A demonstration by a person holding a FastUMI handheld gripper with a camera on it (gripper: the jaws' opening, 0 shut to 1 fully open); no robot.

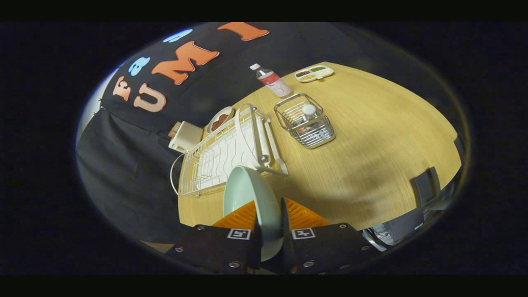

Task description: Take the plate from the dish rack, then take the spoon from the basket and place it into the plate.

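A pale green plate (251, 198) stands on edge between my fingers, and my gripper (270, 225) is shut on its rim, holding it above the wooden table (371, 156). Just beyond the plate lies the white wire dish rack (222, 154), with nothing in it. Further off and to the right of the rack stands a wire basket (307, 120) holding a white-capped item; I cannot make out the spoon inside.
A bottle (272, 80) with a white cap stands beyond the basket, and a divided snack tray (314, 73) lies near the far table edge. A bowl of food (219, 119) and a cream box (185, 136) sit behind the rack. Dark equipment (425, 185) is at the table's right edge.
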